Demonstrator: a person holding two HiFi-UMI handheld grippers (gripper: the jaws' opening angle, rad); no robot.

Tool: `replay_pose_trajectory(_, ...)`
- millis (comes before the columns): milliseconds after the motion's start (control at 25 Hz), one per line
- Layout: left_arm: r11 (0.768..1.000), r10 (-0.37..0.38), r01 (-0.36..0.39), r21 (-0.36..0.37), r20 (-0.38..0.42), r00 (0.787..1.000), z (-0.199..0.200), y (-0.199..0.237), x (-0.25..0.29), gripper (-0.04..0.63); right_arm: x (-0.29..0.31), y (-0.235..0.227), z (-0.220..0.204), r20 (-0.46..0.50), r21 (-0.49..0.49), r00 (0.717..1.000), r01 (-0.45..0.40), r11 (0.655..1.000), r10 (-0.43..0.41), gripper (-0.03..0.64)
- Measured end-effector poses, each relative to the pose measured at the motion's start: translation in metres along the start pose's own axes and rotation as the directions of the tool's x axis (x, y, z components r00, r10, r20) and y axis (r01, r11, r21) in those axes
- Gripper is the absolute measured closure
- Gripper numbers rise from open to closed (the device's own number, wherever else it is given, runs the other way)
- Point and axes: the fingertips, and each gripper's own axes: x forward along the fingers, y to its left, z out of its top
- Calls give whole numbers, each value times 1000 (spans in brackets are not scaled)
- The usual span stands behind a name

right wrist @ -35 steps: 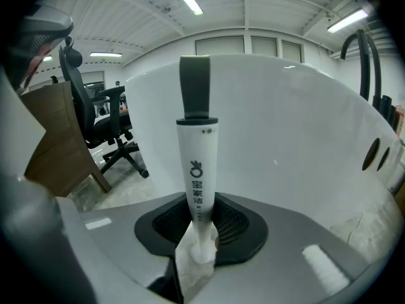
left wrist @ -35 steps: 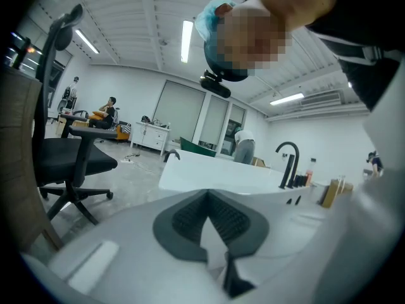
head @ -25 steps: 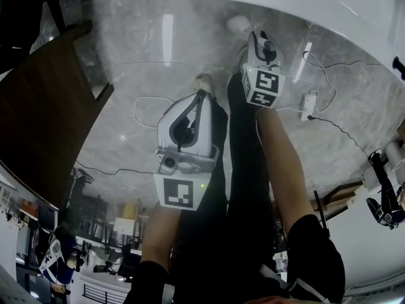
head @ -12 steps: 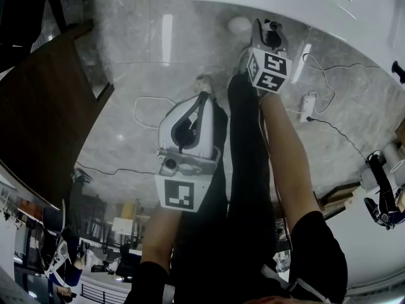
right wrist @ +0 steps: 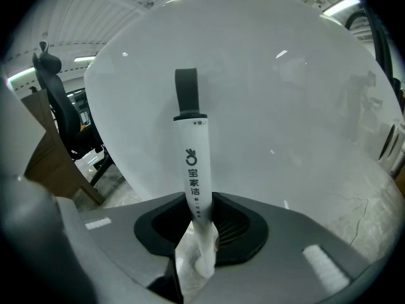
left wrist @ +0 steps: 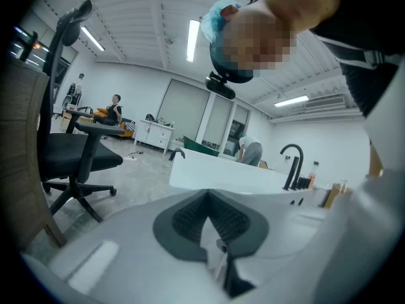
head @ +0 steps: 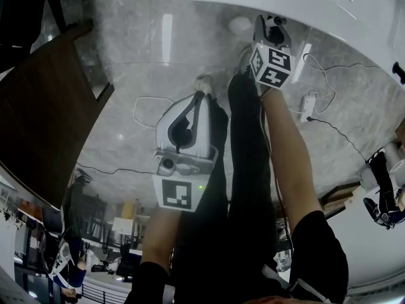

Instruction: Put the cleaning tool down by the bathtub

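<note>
Right gripper holds the cleaning tool against the bathtub wall

The right gripper (right wrist: pixel 197 198) has its fingers (right wrist: pixel 235 225) clenched on the white handle of the cleaning tool (right wrist: pixel 193 163), which stands upright, its dark hanging loop uppermost, close before the white bathtub (right wrist: pixel 285 106). The left gripper (left wrist: pixel 205 198) hangs lower over the marble floor (head: pixel 139 62), its fingers (left wrist: pixel 231 217) pressed together on nothing.

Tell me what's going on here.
A person stands on the marble floor beside a white bathtub. The right hand-held gripper is shut on the white cleaning tool, held close to the tub's side, not yet put down. The left hand-held gripper is shut and empty.
</note>
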Motion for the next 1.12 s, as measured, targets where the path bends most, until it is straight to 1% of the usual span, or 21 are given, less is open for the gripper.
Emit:
replay_pose_trajectory(120,1000,3,-3,-5,2,1000,-1,3,0,589,3,-3,1,3,13,1000,10,1000,-10,520)
replay_pose_trajectory(320,1000,-6,6,-2,-1,1000,-1,-5,-3,589,0,-17,2,4,46,1000,29,999,-29,521)
replay_pose_trajectory(600,1000,-14,14,-3,-4,1000,-2,-7,-4,589,0,-19,2,4,45,999,45,998,-45,517)
replay_pose_trajectory(680,1000,-19,19,-4,-4,1000,-1,-8,-3,589,1,-22,-2,-11,46,998,57,997,-57,514)
replay_pose_trajectory(920,1000,-10,10,-3,-3,1000,-1,-4,-3,589,-1,-23,-14,-38,11,997,63,998,-63,460)
replay_pose_trajectory(1120,1000,-6,6,-6,-6,1000,-1,-5,-4,589,-5,-21,-15,-36,7,998,60,998,-60,451)
